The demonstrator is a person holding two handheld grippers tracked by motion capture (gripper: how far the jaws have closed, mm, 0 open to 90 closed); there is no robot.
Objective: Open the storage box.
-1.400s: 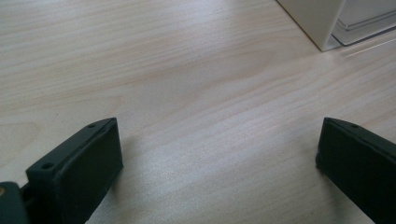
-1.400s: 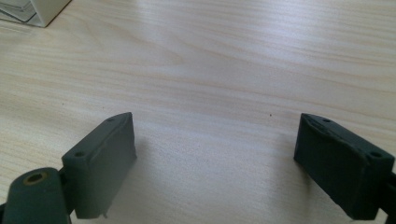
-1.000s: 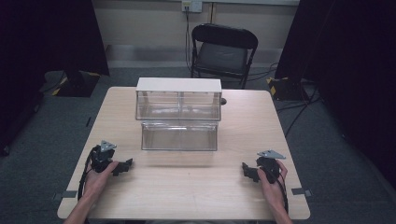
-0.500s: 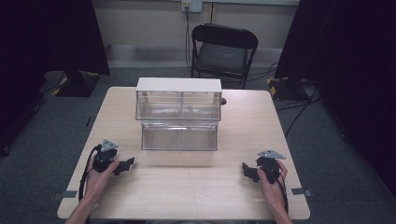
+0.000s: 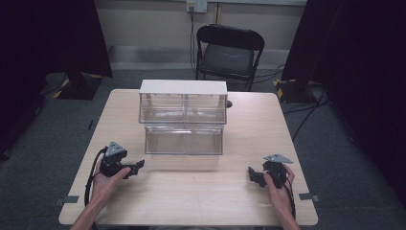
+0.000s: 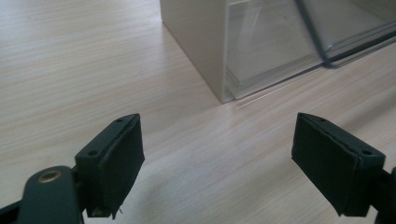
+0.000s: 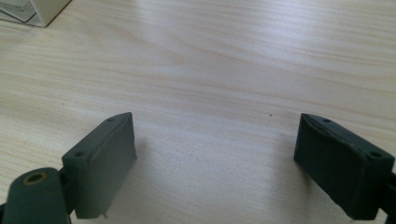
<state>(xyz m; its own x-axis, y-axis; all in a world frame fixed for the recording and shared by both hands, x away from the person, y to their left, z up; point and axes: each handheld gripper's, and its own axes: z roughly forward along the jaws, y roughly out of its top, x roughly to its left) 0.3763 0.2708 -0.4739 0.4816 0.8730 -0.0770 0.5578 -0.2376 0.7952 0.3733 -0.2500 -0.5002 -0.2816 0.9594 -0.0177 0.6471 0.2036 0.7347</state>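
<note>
Clear drawer box (image 5: 183, 115) between spread tongs (chair (image 5: 229, 52) behind)

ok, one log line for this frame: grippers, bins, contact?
left gripper: open, empty | right gripper: open, empty | clear plastic two-tier drawer bin with white top: mid-table, untouched | light wooden table: both hands resting

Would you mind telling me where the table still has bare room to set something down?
The widest free patch is the front strip of the table, between the left gripper and right gripper, in front of the pulled-out clear drawer. Bare margins flank the two-drawer organizer left and right. The middle back is crowded by the organizer.
</note>
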